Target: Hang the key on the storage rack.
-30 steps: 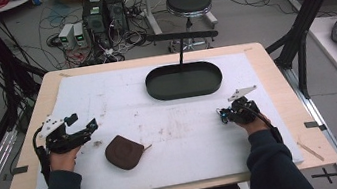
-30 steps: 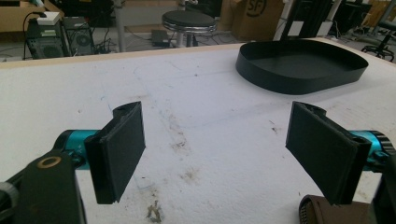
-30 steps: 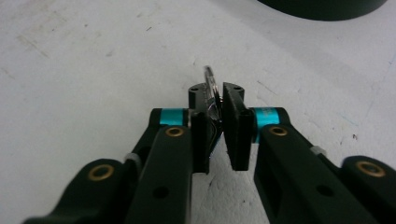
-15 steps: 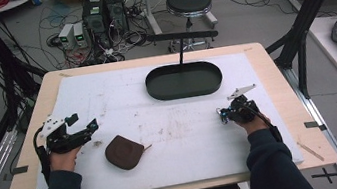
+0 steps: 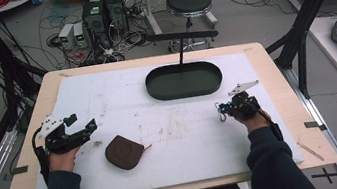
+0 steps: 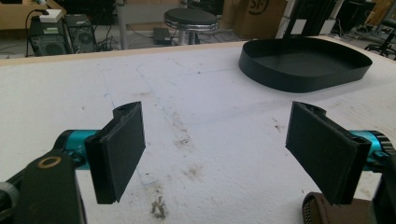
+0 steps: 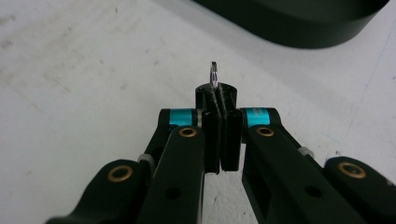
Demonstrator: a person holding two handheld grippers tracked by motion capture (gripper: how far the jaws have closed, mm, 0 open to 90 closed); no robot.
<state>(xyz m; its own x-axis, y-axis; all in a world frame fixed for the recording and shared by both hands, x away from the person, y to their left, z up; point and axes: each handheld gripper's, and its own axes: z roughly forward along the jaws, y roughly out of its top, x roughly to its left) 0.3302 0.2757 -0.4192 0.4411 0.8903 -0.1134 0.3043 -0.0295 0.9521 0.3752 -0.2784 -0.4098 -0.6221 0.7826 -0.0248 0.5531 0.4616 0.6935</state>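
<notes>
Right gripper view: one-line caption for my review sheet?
Right tongs shut on a small metal ring over the white mat, black tray beyond.

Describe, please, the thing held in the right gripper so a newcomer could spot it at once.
Start at the black oval tray at the white mat's far side. Nearer the person, to its right, the right gripper has its jaws shut on a small metal ring, a thin silvery loop, unlike the brown pouch.
</notes>
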